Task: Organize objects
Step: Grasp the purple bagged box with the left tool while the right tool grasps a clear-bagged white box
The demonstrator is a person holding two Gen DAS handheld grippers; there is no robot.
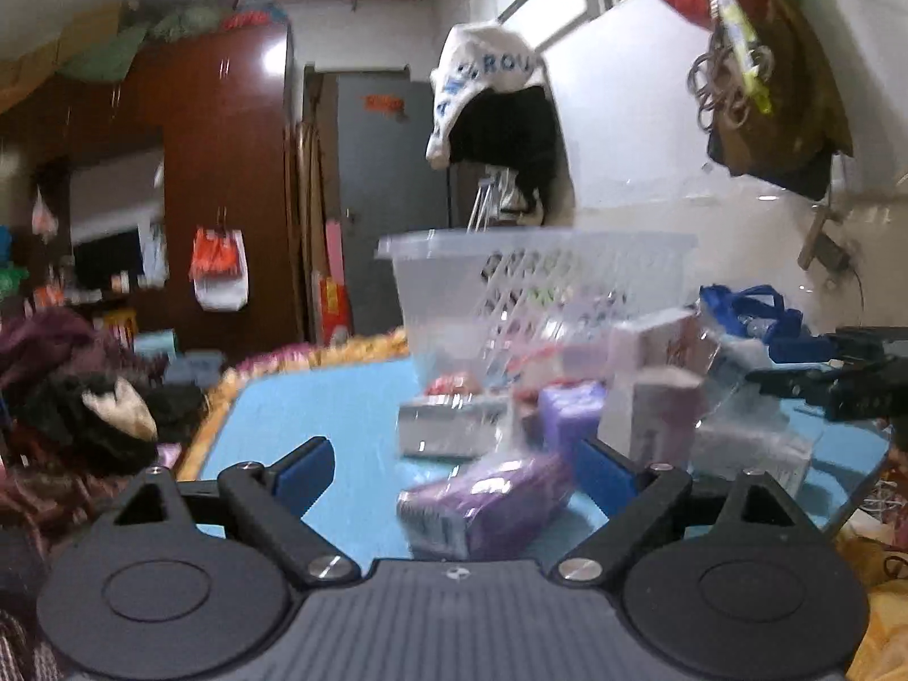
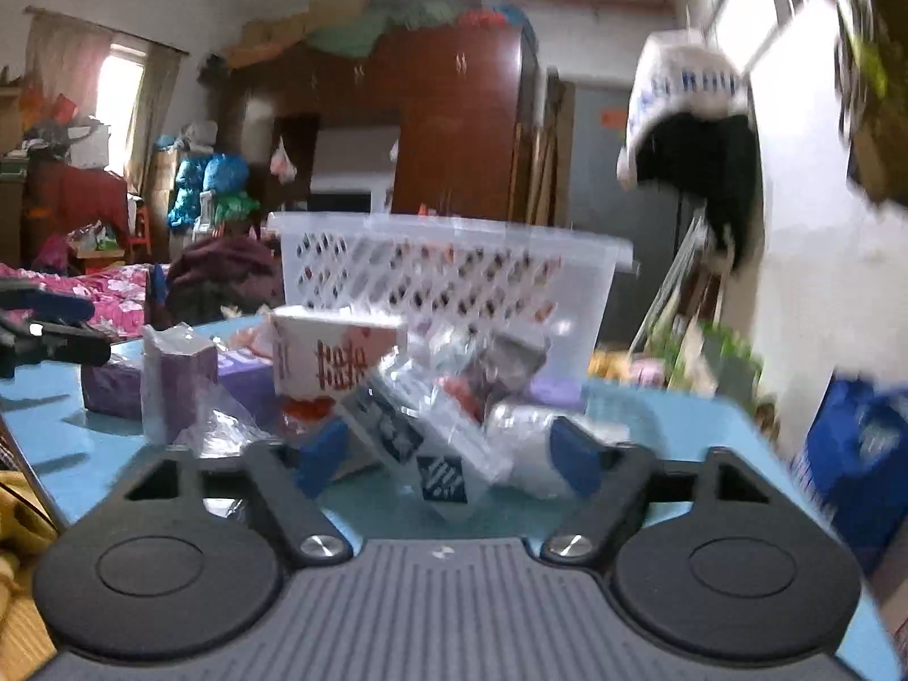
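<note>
A clear plastic basket [image 1: 533,278] stands at the back of a blue table [image 1: 335,414]; it also shows in the right wrist view [image 2: 454,278]. Wrapped boxes and packets lie in front of it. My left gripper [image 1: 454,474] is open, with a purple wrapped pack [image 1: 488,505] between its fingers. My right gripper [image 2: 448,451] is open around a white packet with a dark label [image 2: 431,454]. A white box with red characters [image 2: 335,360] stands behind it. The right gripper shows at the right edge of the left view [image 1: 840,380].
Purple packs [image 2: 181,380] sit at the table's left in the right wrist view. A blue bag [image 2: 857,448] hangs by the right wall. A bed with clothes [image 1: 74,408] lies left of the table. A wardrobe [image 1: 221,170] stands behind.
</note>
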